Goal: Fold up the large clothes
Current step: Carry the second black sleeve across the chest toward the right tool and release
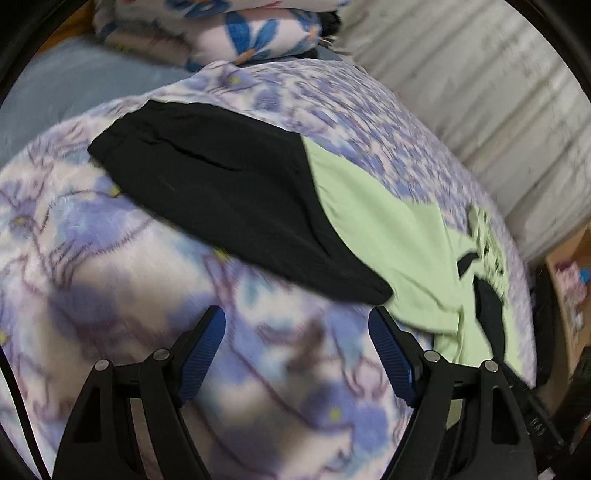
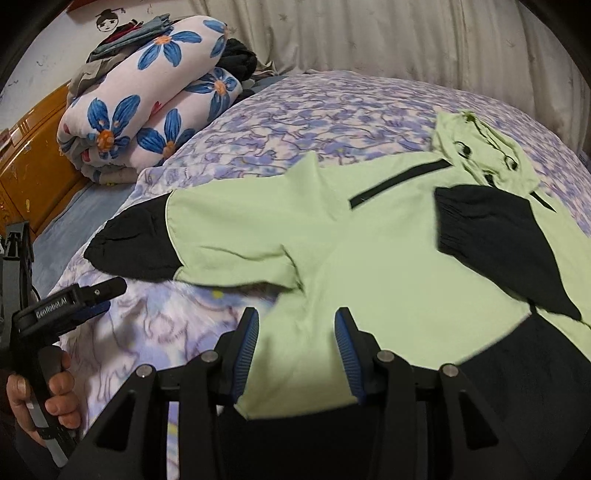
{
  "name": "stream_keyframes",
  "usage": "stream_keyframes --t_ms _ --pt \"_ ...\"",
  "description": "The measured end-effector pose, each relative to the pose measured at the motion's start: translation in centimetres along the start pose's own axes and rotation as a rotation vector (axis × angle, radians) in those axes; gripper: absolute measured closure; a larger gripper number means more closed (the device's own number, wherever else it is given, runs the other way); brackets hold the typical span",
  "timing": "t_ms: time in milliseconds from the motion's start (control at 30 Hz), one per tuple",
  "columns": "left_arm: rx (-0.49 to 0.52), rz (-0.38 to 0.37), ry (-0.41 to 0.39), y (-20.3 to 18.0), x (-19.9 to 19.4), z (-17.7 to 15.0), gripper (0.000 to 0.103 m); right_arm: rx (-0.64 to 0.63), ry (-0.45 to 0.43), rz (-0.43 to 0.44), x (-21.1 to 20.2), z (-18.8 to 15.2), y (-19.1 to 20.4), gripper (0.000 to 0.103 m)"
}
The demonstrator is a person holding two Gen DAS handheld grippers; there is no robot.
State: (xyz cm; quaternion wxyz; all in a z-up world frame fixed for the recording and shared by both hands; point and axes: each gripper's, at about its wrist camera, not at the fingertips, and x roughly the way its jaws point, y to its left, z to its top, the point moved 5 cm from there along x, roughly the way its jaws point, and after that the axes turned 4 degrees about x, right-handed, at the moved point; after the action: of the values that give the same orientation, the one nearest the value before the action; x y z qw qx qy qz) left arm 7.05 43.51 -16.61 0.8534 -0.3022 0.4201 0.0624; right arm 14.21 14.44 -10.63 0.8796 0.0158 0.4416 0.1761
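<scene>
A light green hooded jacket [image 2: 369,243] with black sleeve ends lies spread on the purple floral bedspread [image 2: 314,110]. Its right sleeve [image 2: 502,243] is folded across the chest; its left sleeve [image 2: 136,240] stretches out to the left. In the left wrist view that black sleeve end [image 1: 236,199] lies just beyond my left gripper [image 1: 297,325], which is open and empty above the bedspread. My right gripper [image 2: 295,328] is open over the jacket's lower body, holding nothing. The left gripper also shows in the right wrist view [image 2: 107,295], near the left cuff.
A rolled quilt with blue flowers [image 2: 147,96] and a pile of dark clothes [image 2: 240,59] sit at the head of the bed. A wooden headboard [image 2: 29,166] is at left. Pale curtains [image 2: 406,33] hang behind the bed.
</scene>
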Motion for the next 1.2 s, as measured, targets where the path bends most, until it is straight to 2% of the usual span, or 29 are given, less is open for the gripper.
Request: stream_keyframes --t_ms 200,300,333,400,433,467,533,633,700,767,867,933,1067,1133,1200 --pt "-0.118 -0.073 -0.044 3.5 1.7 3.3 0.025 0.01 -0.009 0.009 2.0 1.1 0.9 0.06" --pt "-0.141 -0.064 -0.071 4.2 2.8 5.0 0.025 0.022 0.0 0.015 3.0 1.3 1.0 0.06" --pt "-0.146 -0.054 -0.076 4.6 3.1 5.4 0.028 0.025 0.003 0.016 3.2 1.2 1.0 0.06" --pt "-0.158 -0.006 -0.078 5.0 4.1 6.3 0.039 0.027 0.01 0.019 3.6 1.1 0.9 0.06" --pt "-0.158 0.02 -0.08 5.2 4.5 6.6 0.053 0.027 0.012 0.018 3.7 1.0 0.9 0.06" --pt "-0.151 0.055 -0.079 5.3 4.9 6.9 0.074 0.03 0.016 0.02 3.9 1.0 0.7 0.06" --pt "-0.141 0.11 -0.07 5.7 5.3 7.3 0.097 0.041 0.02 0.026 3.9 0.9 0.4 0.06" --pt "-0.122 0.134 -0.098 5.1 4.4 7.6 0.101 0.062 0.017 0.035 3.6 1.0 -0.3 0.06" --pt "-0.043 0.171 -0.143 2.5 3.0 7.9 0.102 0.078 0.005 0.039 2.9 1.1 -0.9 0.06" --pt "0.032 0.164 -0.184 -0.5 1.5 8.1 0.102 0.093 -0.013 0.041 2.0 1.2 -1.7 0.06" --pt "0.178 0.122 -0.245 -7.1 -1.1 8.0 0.102 0.124 -0.036 0.035 0.6 1.1 -3.4 0.06" --pt "0.275 0.062 -0.268 -12.4 -2.3 7.4 0.102 0.159 -0.05 0.032 -0.5 0.9 -5.1 0.06" --pt "0.397 -0.047 -0.232 -20.7 -2.5 4.8 0.102 0.229 -0.081 0.012 -2.8 0.5 -8.9 0.06" --pt "0.453 -0.107 -0.184 -25.1 -1.2 2.4 0.102 0.263 -0.102 -0.014 -4.2 0.1 -11.3 0.06" --pt "0.488 -0.142 -0.128 -27.9 0.3 0.1 0.102 0.294 -0.115 -0.045 -5.4 -0.6 -13.7 0.06"
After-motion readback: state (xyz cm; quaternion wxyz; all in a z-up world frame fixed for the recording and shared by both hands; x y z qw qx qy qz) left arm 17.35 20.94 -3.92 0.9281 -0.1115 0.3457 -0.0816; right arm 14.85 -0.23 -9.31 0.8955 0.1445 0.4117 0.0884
